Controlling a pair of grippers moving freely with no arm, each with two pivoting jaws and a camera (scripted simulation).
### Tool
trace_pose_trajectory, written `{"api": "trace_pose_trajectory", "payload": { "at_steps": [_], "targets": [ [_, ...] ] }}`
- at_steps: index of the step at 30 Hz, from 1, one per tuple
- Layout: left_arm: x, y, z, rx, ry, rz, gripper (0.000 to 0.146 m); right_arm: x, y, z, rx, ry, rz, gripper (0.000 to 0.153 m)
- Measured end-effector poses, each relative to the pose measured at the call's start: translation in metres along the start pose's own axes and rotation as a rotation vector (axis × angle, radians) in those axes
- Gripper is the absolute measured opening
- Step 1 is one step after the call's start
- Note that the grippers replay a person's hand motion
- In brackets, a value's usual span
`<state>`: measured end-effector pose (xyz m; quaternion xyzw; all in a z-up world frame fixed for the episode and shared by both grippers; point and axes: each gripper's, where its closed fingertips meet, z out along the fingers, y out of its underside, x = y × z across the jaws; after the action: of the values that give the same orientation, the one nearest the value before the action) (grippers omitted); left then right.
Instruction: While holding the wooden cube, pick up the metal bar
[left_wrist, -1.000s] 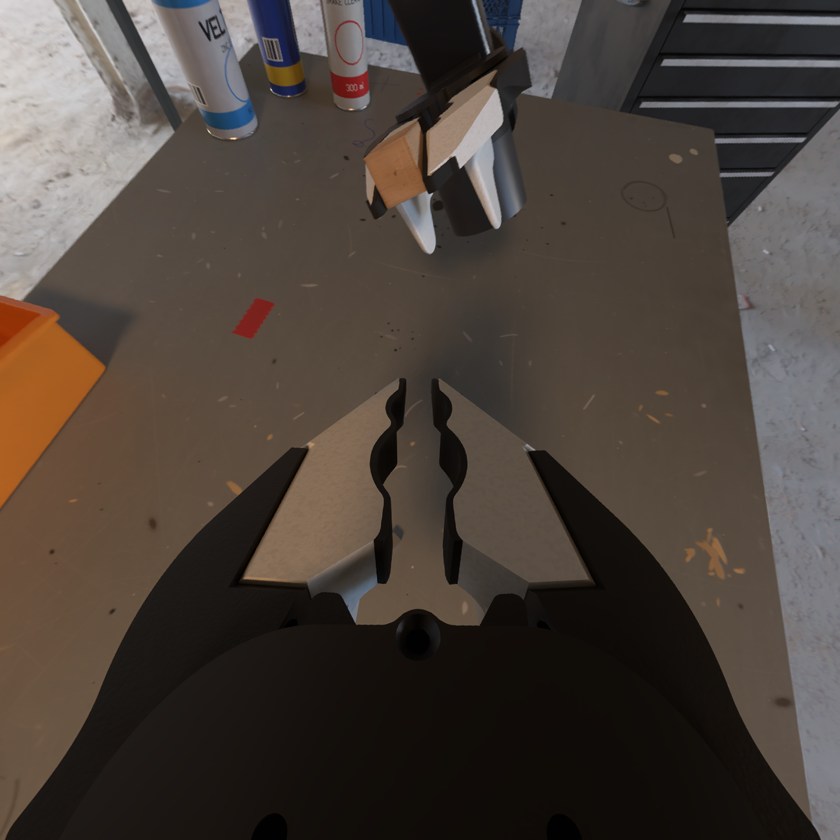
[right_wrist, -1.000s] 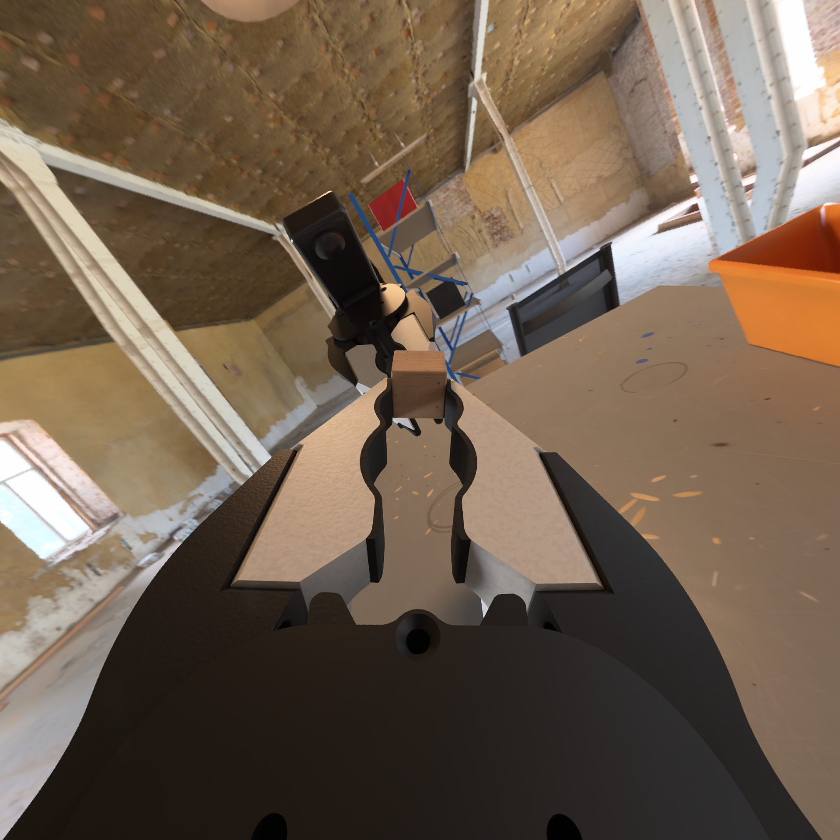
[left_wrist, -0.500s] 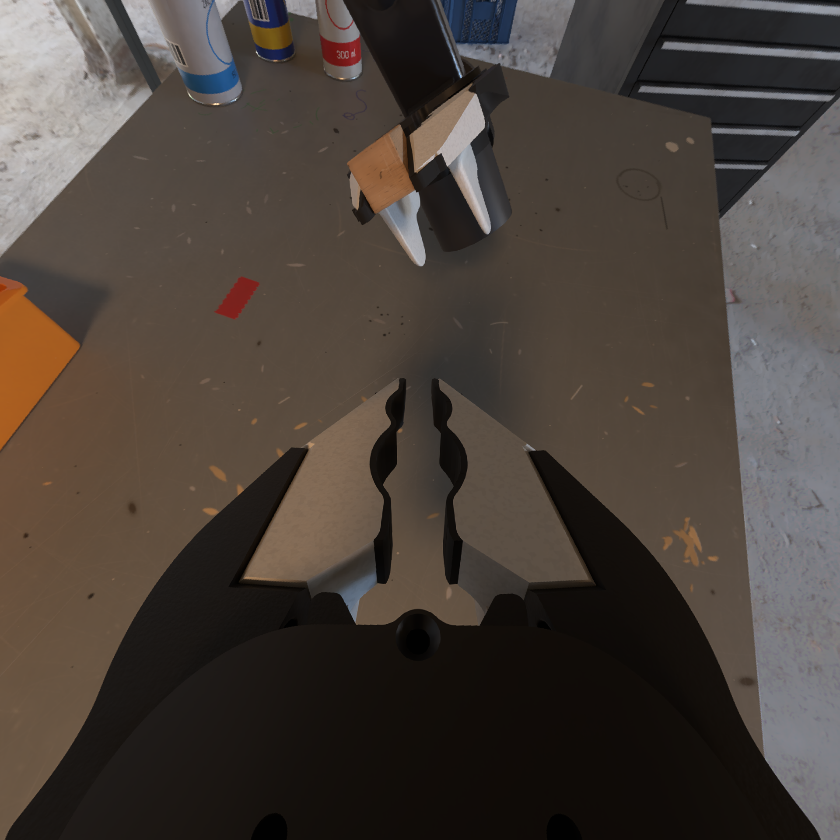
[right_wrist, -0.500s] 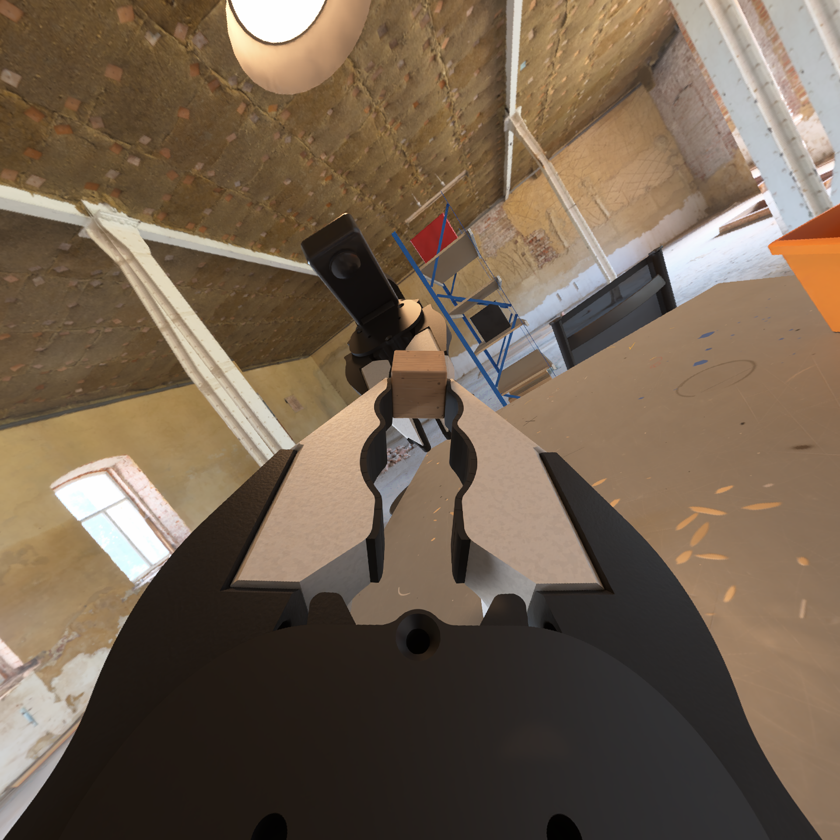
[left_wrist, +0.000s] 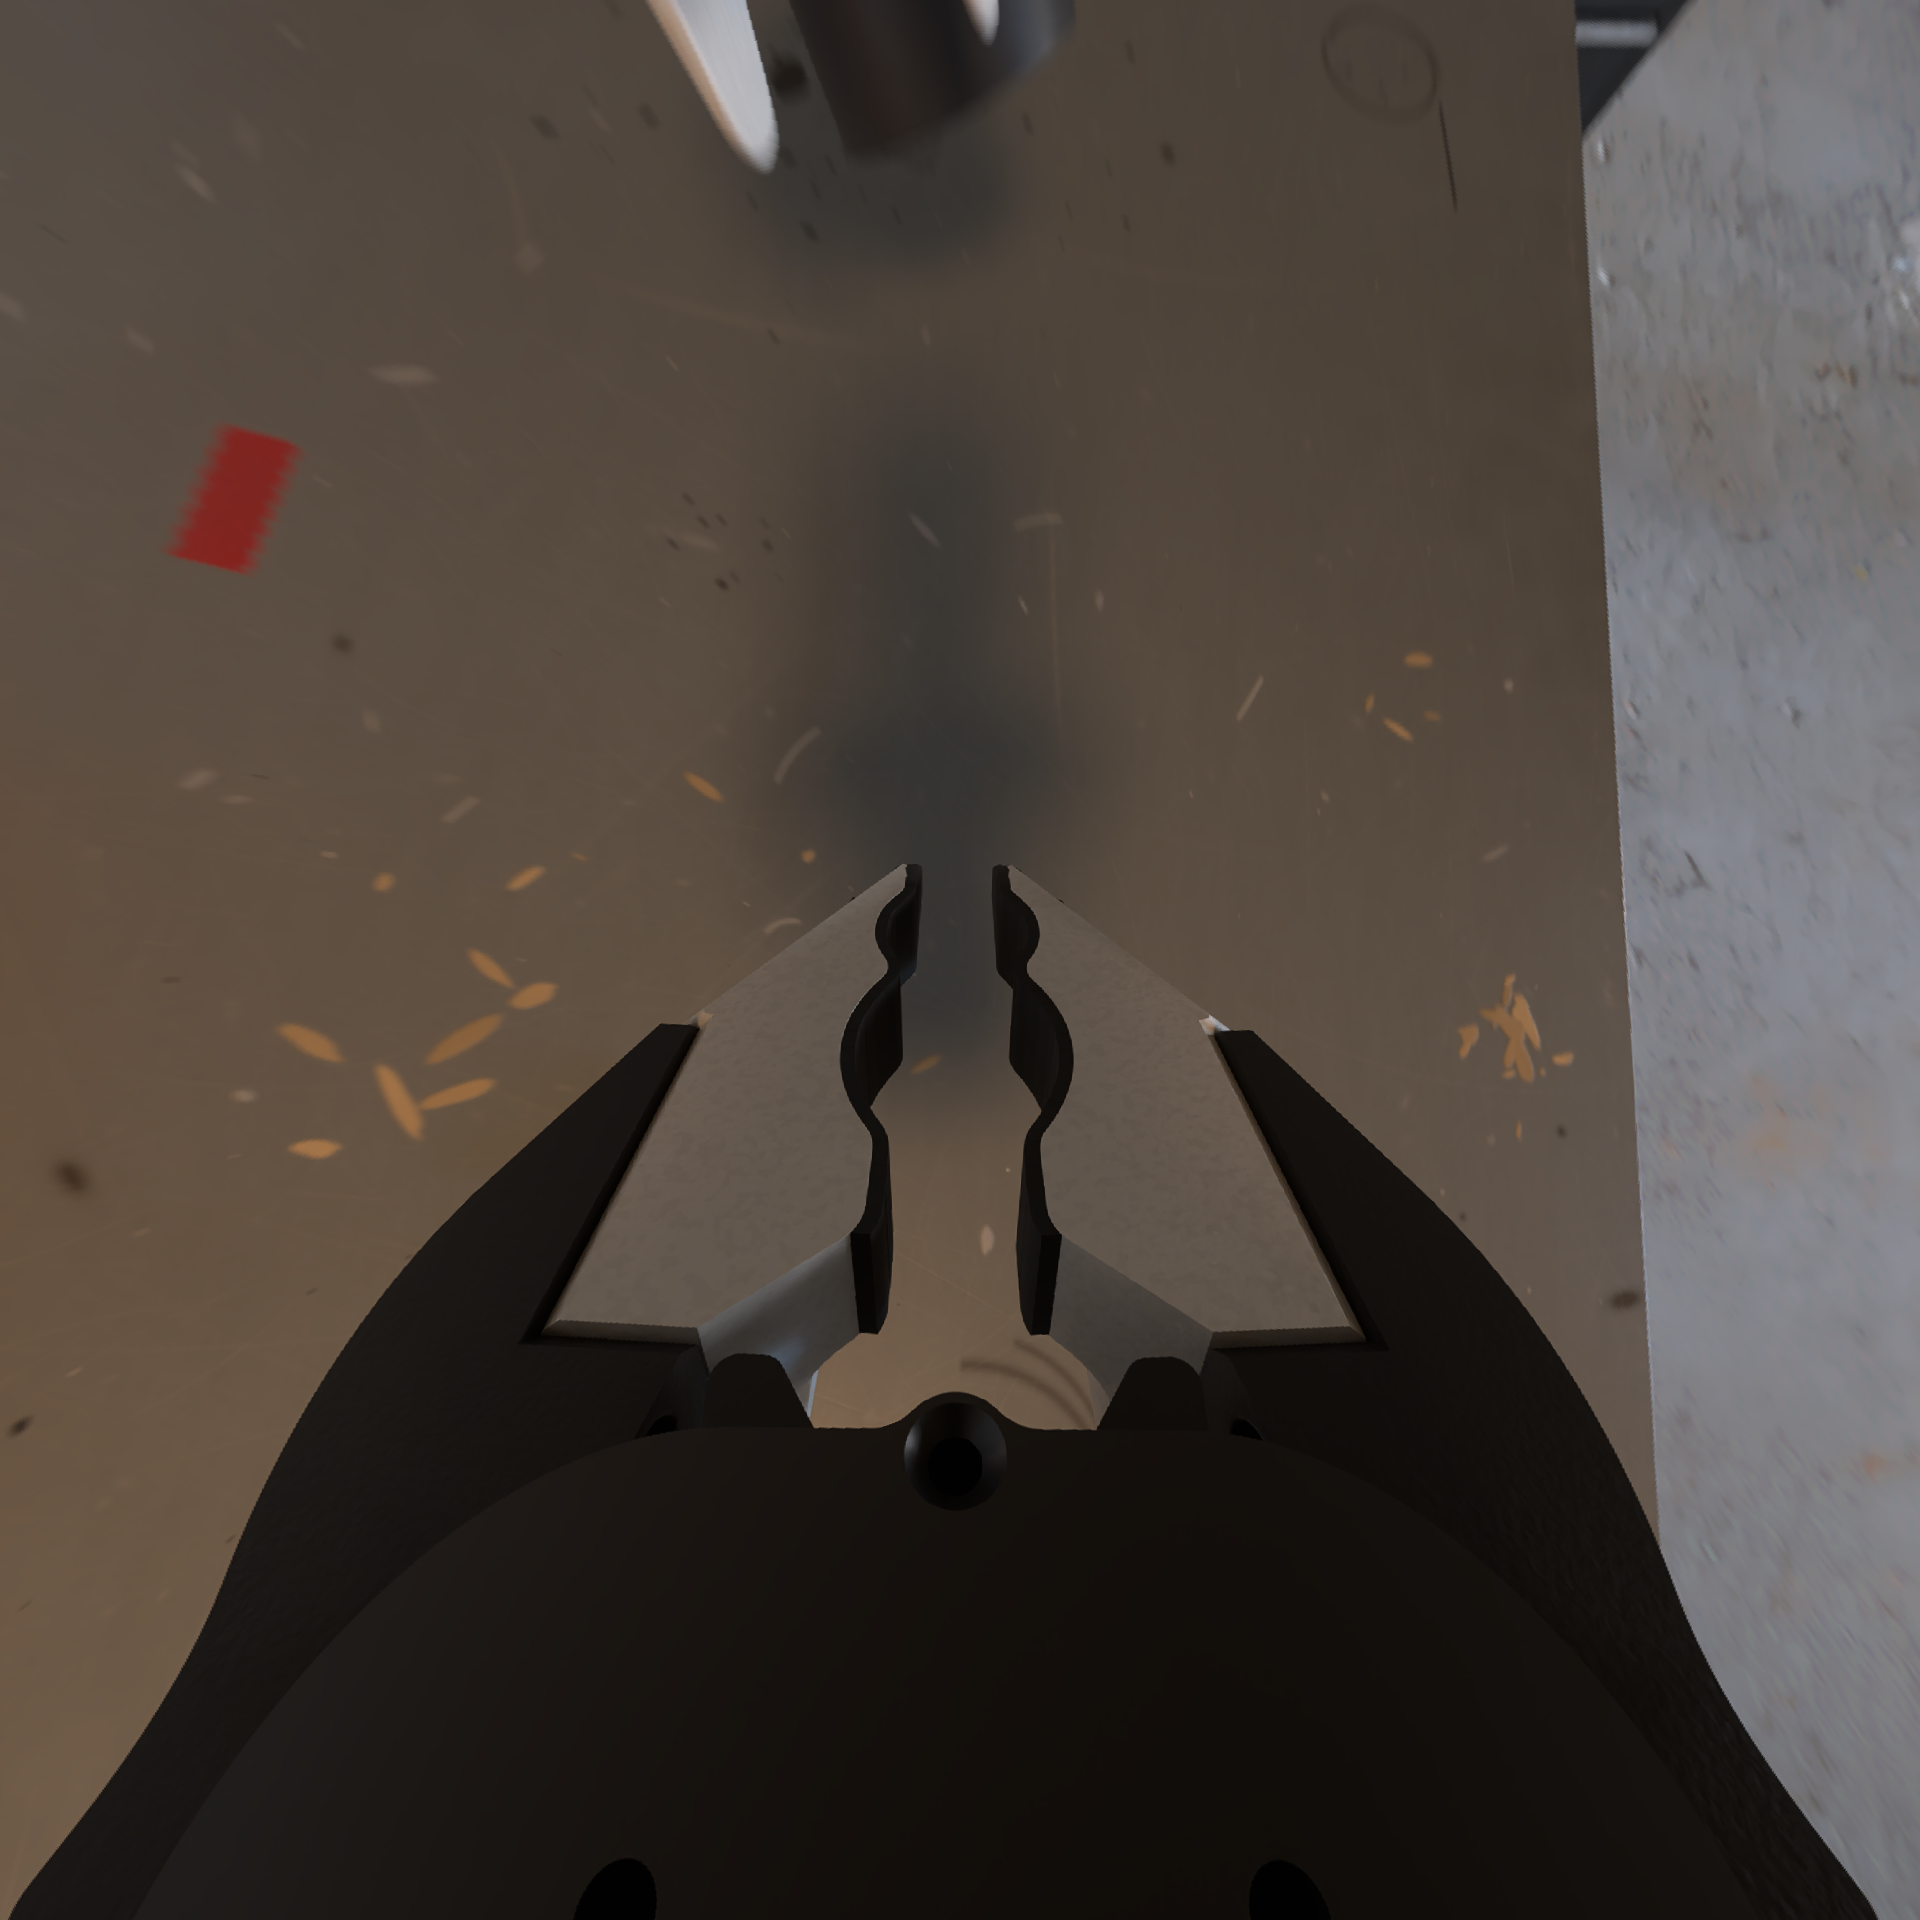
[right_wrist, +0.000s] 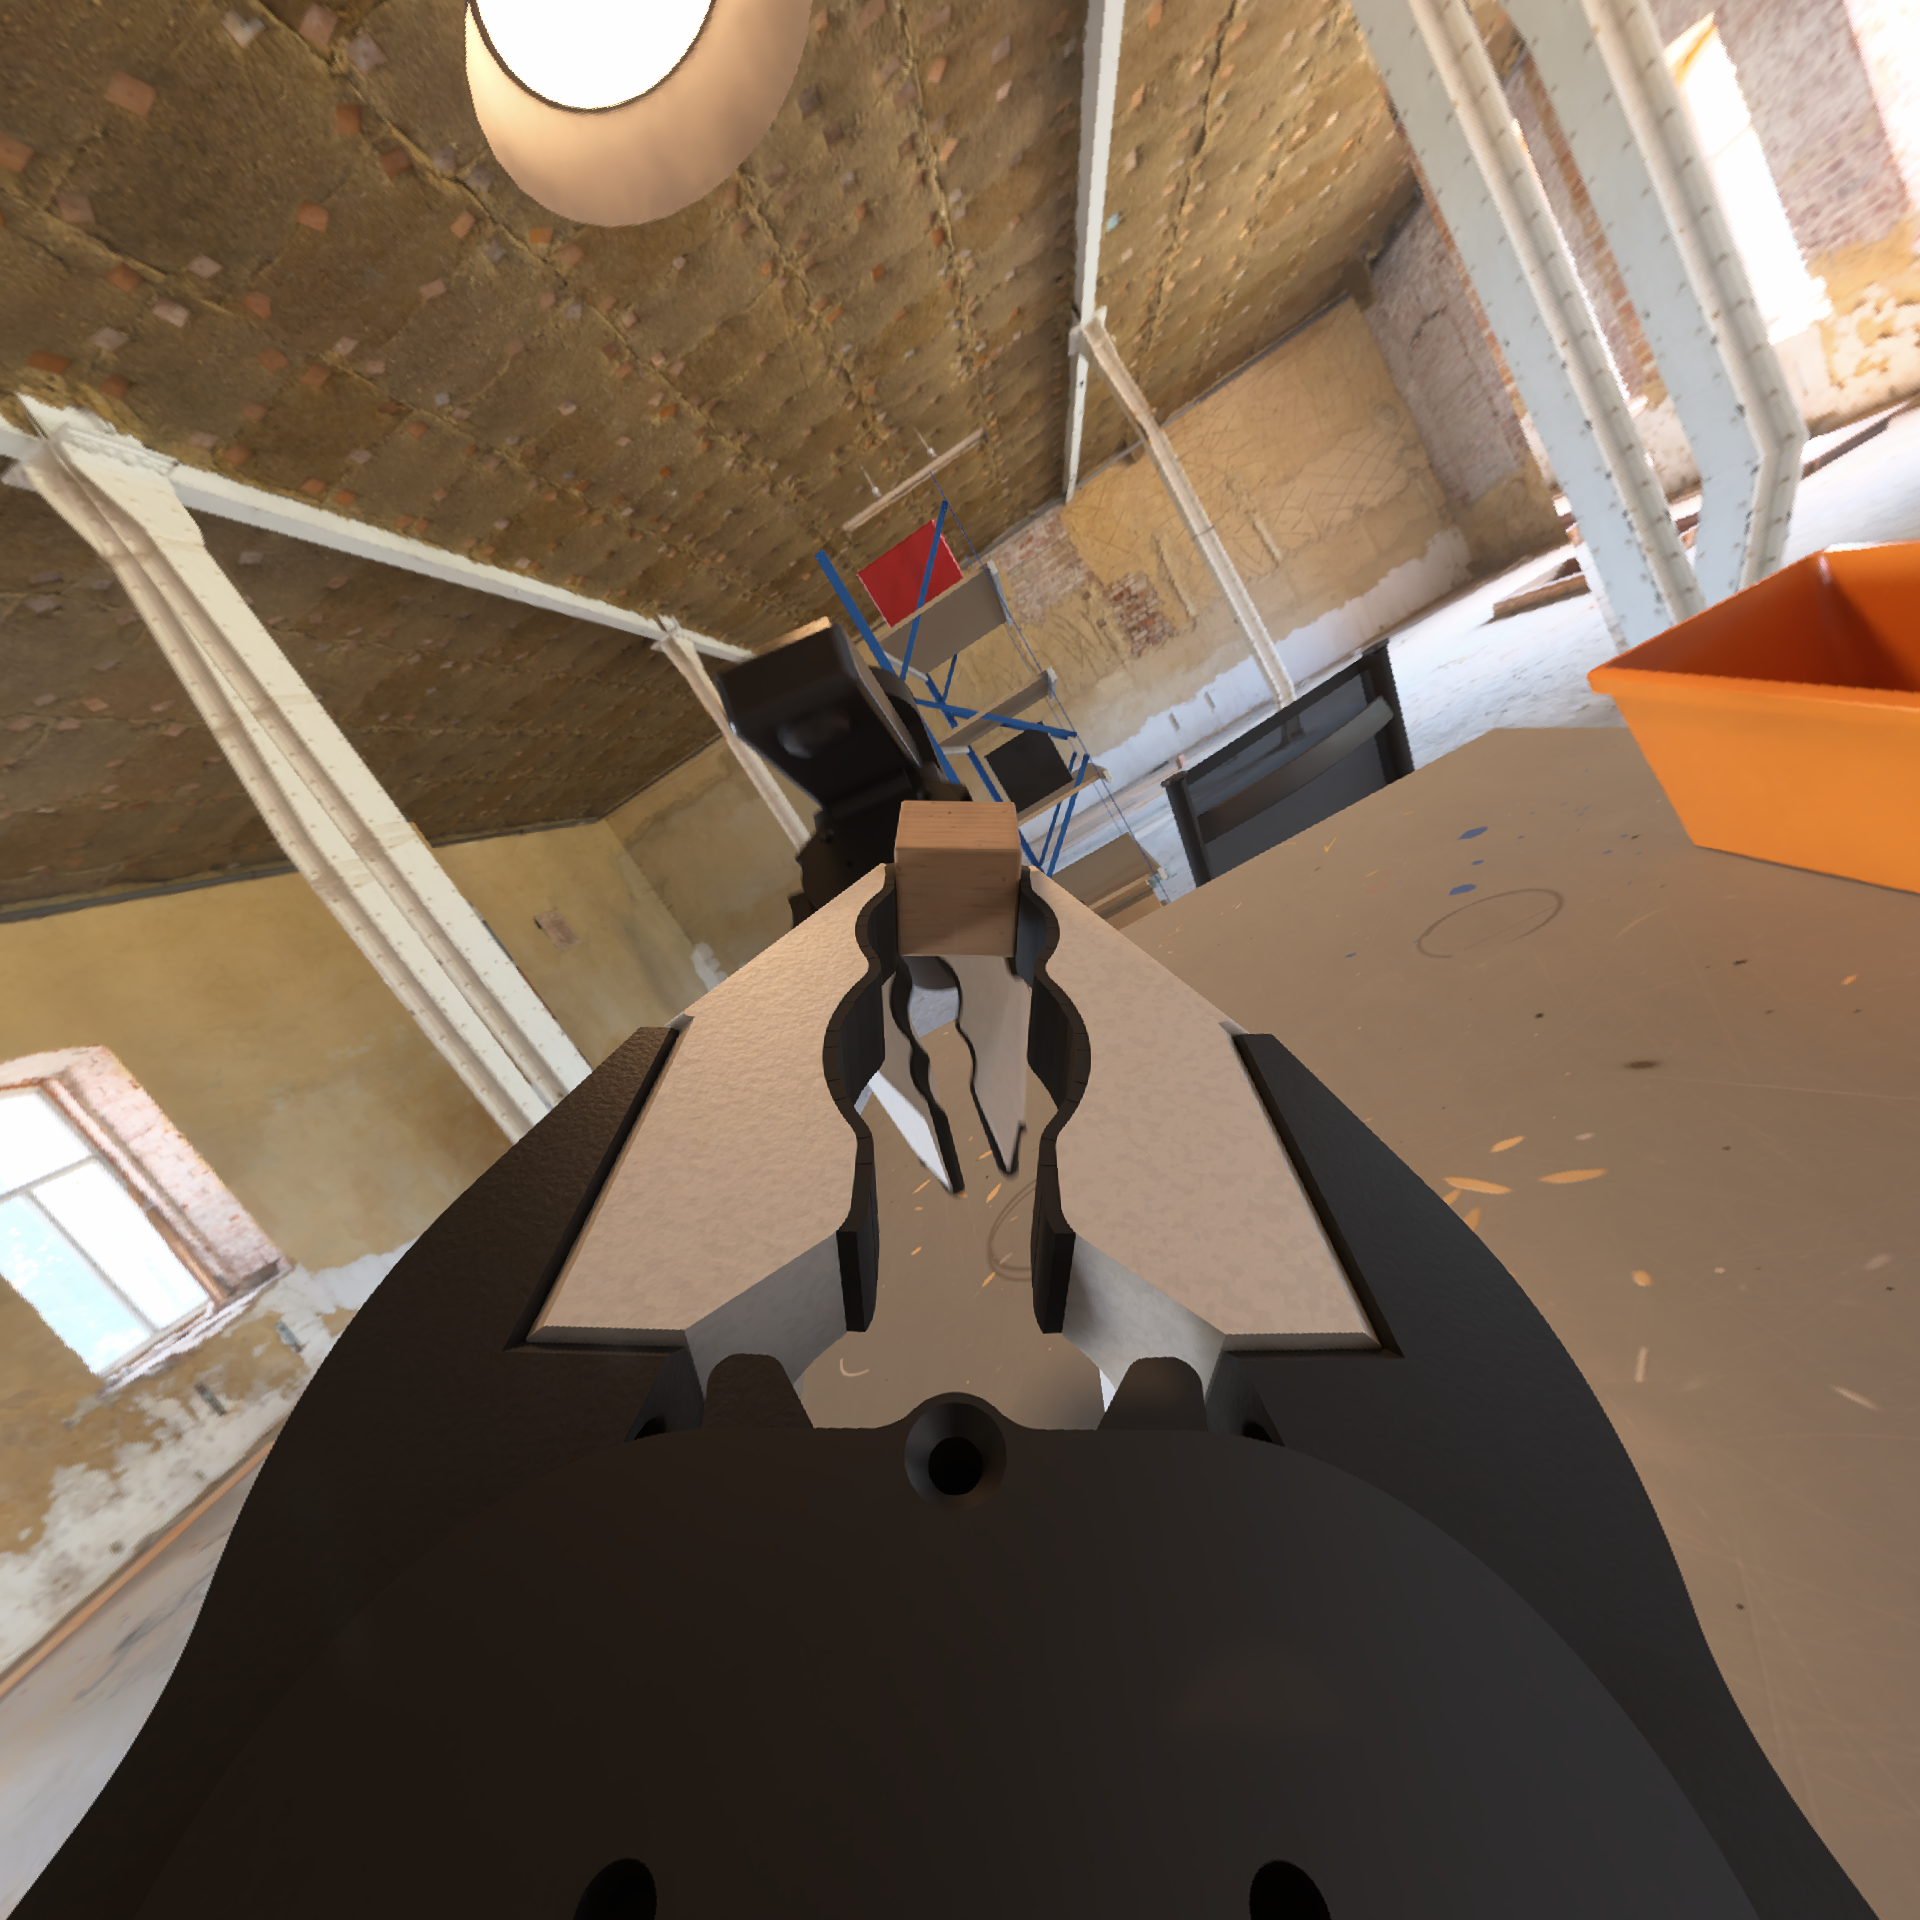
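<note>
The wooden cube (right_wrist: 956, 894) is pinched between the tips of my right gripper (right_wrist: 956, 878), which is held above the table (right_wrist: 1558, 1091) and tilted upward. In the left wrist view only its pale fingertips (left_wrist: 743, 94) show at the top edge. My left gripper (left_wrist: 956, 868) points down, close over the table (left_wrist: 520, 727). Its jaws stand a narrow slit apart with only table surface showing between them. It also shows in the right wrist view (right_wrist: 982, 1174), beyond the cube, tips near the table. No metal bar shows in either view.
A red patch (left_wrist: 234, 499) lies on the table to the left. The table's right edge (left_wrist: 1600, 727) borders concrete floor. An orange bin (right_wrist: 1787, 748) stands on the table at the right of the right wrist view.
My left gripper has moved lower and closer to the table; the spray cans and most of the right gripper have left its view. The right gripper still holds the cube.
</note>
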<state>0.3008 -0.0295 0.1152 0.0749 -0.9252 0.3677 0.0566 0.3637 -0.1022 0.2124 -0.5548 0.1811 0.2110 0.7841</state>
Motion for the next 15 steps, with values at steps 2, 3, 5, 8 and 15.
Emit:
{"api": "trace_pose_trajectory", "payload": {
  "at_steps": [2,3,5,8,15],
  "targets": [
    [0.001,0.011,0.016,-0.058,0.044,-0.004,0.013,-0.002,-0.006,-0.004,0.013,0.005,-0.012,0.021],
    [0.001,0.015,0.023,-0.077,0.056,-0.005,0.013,-0.003,-0.008,-0.005,0.019,0.007,-0.018,0.021],
    [-0.001,0.019,0.033,-0.092,0.067,-0.012,0.013,-0.006,-0.013,-0.009,0.027,0.011,-0.034,0.021],
    [0.001,0.015,0.029,-0.063,0.074,0.005,0.011,-0.011,-0.021,-0.014,0.04,0.018,-0.064,0.021],
    [0.067,-0.022,-0.05,0.227,0.366,0.153,0.011,-0.017,-0.037,-0.027,0.067,0.053,-0.119,0.021]
  ]
}}
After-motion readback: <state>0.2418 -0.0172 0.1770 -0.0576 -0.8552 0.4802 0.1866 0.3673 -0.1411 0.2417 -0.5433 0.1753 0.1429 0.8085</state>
